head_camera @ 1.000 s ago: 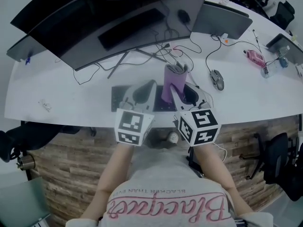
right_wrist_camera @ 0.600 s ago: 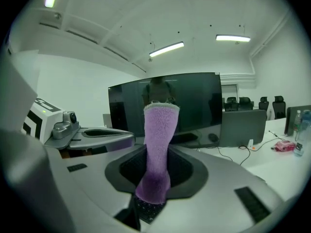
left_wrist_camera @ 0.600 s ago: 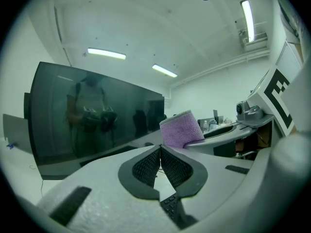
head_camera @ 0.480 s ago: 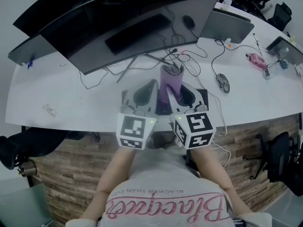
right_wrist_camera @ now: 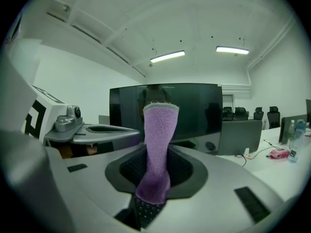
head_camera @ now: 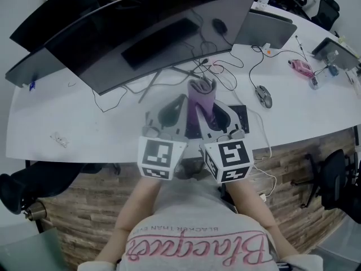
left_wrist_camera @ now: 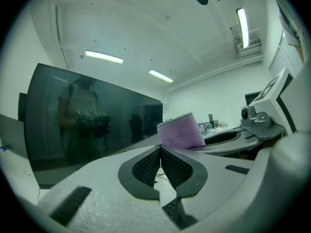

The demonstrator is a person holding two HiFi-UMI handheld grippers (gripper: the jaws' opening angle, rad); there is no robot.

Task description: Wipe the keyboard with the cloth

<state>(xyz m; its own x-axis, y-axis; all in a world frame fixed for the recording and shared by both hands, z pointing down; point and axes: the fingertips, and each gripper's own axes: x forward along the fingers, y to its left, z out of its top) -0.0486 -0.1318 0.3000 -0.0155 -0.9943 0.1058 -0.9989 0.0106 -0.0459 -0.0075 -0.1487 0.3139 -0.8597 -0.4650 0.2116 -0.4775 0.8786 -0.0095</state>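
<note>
Little has shifted. The right gripper (right_wrist_camera: 154, 178) still pinches the cloth (head_camera: 201, 97) upright at frame centre, above the keyboard (head_camera: 241, 117). The left gripper (left_wrist_camera: 160, 152) stays closed on nothing. Wiping looks not yet under way.

The cloth (right_wrist_camera: 156, 149) is a fuzzy purple strip with a paler edge along the top. It stands pretty much upright, with its lower end pinched in the right gripper's (right_wrist_camera: 154, 181) jaws. The keyboard (head_camera: 241, 117) is dark and lies flat on the white surface (head_camera: 84, 117) right under the cloth. It's mostly covered, with just an end and a few keys showing.
</note>
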